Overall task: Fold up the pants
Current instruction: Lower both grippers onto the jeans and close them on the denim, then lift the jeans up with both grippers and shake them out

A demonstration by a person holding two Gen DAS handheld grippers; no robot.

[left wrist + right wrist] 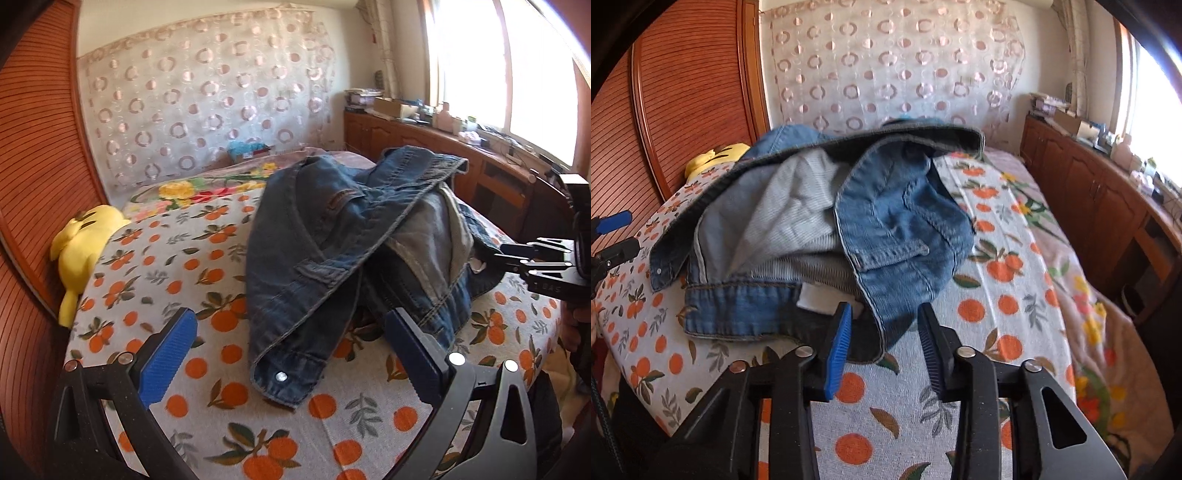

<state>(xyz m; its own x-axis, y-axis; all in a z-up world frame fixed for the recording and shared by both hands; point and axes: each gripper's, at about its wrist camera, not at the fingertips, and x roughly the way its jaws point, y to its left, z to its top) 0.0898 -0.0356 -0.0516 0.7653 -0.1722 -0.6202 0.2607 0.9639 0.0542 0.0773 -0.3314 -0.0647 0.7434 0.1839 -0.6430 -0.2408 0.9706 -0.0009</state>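
Observation:
Crumpled blue jeans (332, 236) lie in a heap on the orange-print bedspread (192, 266), inside lining showing. My left gripper (290, 314) stands open, its blue pads wide apart on either side of the waistband corner with the metal button (281, 376), not touching it. In the right wrist view the jeans (897, 221) fill the middle, and my right gripper (884, 306) is open at a narrower gap, with a denim hem lying between its pads, not pressed. The right gripper (496, 254) also shows at the heap's right side, and the left gripper (613, 232) at the left edge.
A yellow plush toy (83, 251) lies by the wooden headboard (33, 184) on the left. A flowered blanket (1082, 295) covers the bed's far part. A wooden cabinet (1100, 199) with clutter runs under the window on the right. A patterned curtain (207, 96) hangs behind.

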